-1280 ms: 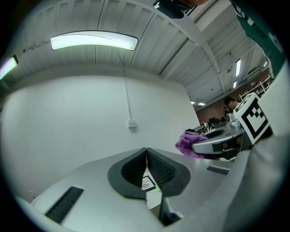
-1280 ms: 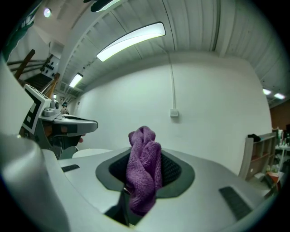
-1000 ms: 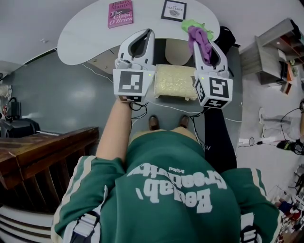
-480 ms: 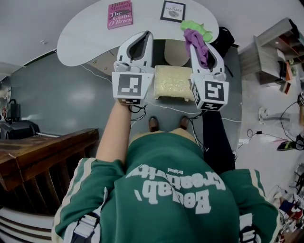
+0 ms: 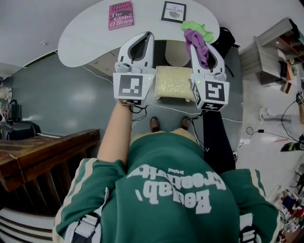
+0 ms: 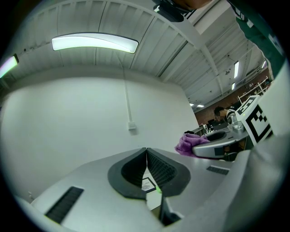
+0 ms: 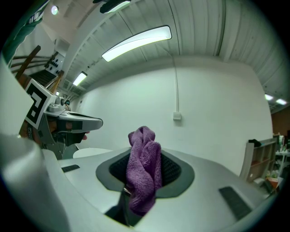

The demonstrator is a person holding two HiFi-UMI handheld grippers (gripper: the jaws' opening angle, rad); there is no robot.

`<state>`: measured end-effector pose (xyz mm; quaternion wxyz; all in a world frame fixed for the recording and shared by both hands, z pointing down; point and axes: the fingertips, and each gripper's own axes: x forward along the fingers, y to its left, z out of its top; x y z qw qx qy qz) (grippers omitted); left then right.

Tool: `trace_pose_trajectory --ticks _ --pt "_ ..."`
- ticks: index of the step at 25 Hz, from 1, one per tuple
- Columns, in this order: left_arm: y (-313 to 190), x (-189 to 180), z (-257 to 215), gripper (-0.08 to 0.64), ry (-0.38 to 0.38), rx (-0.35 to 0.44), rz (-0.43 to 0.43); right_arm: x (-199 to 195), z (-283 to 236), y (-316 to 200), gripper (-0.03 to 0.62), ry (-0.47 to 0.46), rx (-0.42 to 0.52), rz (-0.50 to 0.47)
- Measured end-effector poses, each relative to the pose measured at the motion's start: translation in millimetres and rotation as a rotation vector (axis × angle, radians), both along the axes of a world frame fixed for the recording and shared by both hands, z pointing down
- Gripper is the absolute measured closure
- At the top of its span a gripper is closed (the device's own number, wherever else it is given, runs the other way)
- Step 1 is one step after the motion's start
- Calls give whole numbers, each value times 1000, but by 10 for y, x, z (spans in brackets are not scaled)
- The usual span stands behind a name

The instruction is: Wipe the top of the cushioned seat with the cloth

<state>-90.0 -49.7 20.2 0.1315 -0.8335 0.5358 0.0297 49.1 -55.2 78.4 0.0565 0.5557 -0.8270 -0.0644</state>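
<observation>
The cushioned seat (image 5: pixel 174 83), a cream square stool, stands on the floor just in front of the person's shoes, between the two grippers in the head view. My right gripper (image 5: pixel 195 37) is shut on the purple cloth (image 5: pixel 196 40), which bunches up between its jaws and hangs over them (image 7: pixel 144 174). My left gripper (image 5: pixel 148 34) is shut with nothing in it; its jaws meet at a thin line (image 6: pixel 146 152). Both grippers are held level, high above the seat, pointing at the wall.
A white rounded table (image 5: pixel 90 35) lies beyond the seat with a pink book (image 5: pixel 120 14), a framed card (image 5: pixel 173 10) and a green cloth (image 5: pixel 197 27) on it. A wooden counter (image 5: pixel 42 154) is at the left. Shelves (image 5: pixel 280 52) and cables are at the right.
The right gripper with the purple cloth shifted slightly left and away from me. The left gripper barely moved.
</observation>
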Motion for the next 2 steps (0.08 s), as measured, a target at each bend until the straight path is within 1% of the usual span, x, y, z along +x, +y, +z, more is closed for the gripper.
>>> trace_pose_trajectory --ticks 2 --pt "-7 -14 -7 543 -2 -1 -1 -15 -5 -3 462 -1 0 -1"
